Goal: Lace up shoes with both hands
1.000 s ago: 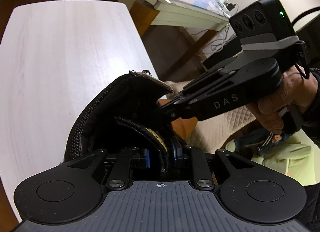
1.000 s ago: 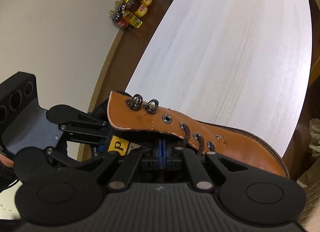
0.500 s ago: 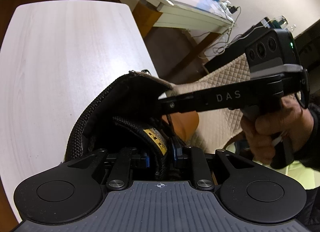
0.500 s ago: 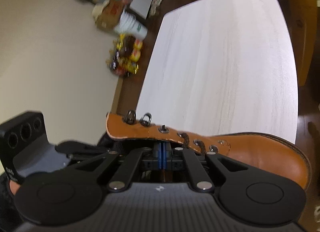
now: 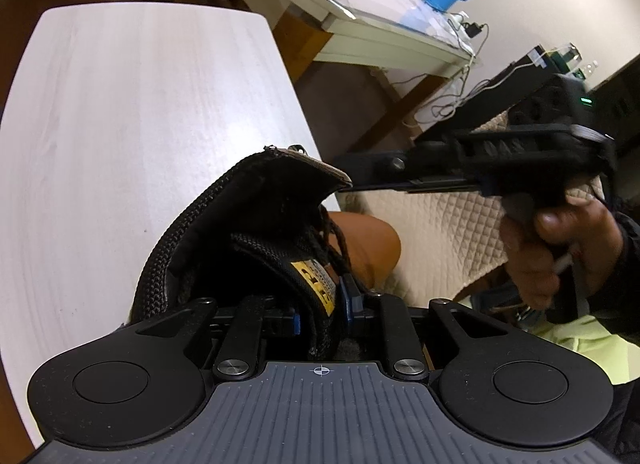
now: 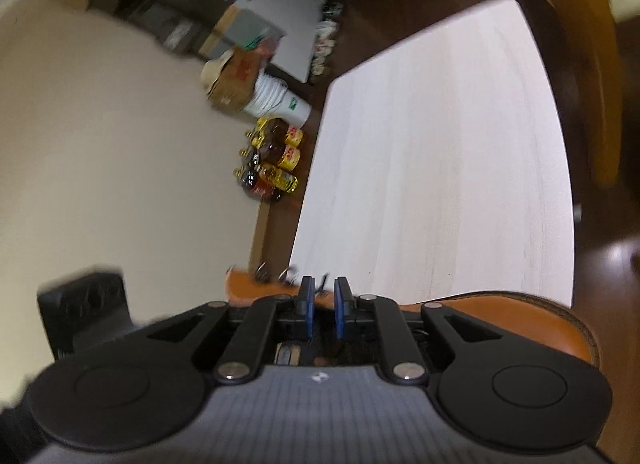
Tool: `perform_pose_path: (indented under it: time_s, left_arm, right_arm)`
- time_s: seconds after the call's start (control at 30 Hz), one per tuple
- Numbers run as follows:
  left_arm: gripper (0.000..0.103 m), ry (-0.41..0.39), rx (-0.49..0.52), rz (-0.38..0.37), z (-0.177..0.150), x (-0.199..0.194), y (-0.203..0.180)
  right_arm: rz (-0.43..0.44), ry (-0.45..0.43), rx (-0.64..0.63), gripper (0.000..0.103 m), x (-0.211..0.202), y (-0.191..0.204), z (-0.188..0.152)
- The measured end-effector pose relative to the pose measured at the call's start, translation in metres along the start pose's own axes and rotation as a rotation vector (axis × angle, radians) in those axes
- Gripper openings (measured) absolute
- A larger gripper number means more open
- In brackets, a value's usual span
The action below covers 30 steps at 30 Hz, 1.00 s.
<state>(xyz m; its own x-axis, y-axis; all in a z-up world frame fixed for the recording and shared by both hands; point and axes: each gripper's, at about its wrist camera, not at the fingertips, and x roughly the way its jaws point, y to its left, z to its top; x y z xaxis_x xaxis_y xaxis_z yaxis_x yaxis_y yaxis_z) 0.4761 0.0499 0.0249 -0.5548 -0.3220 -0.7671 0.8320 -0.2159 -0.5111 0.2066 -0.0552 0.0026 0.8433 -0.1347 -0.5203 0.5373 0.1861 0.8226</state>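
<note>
A bare white tabletop (image 5: 132, 136) stretches wide ahead and to the left of the tan boot (image 6: 520, 320), offering open room for any approach. The boot's collar and tongue (image 5: 316, 276) fill the left gripper (image 5: 320, 310). To the right, the right gripper (image 5: 360, 172), jaws opening, blocks the space just beside the collar, with a hand (image 5: 560, 248) behind it. Beyond the table edge, bottles (image 6: 276, 164) and boxes (image 6: 236, 80) crowd the floor along the wall.
</note>
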Motion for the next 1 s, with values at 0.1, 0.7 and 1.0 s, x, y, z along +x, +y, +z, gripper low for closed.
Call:
perform_pose_path:
  time_s: [0.1,0.7,1.0]
  left_arm:
    - [0.02,-0.001,-0.003,0.01,0.001,0.002,-0.002]
    - [0.019,-0.051,-0.071,0.037,-0.003,-0.011,-0.003]
    - [0.02,-0.069,-0.096,0.071,-0.002,-0.008,-0.008]
  right_arm:
    - [0.074,0.044,0.084,0.014,0.018,-0.015,0.004]
    - [-0.121,-0.372,0.034,0.002,-0.041,-0.056,0.116]
    - [-0.205,-0.326,-0.041,0.013,-0.045,-0.06,0.099]
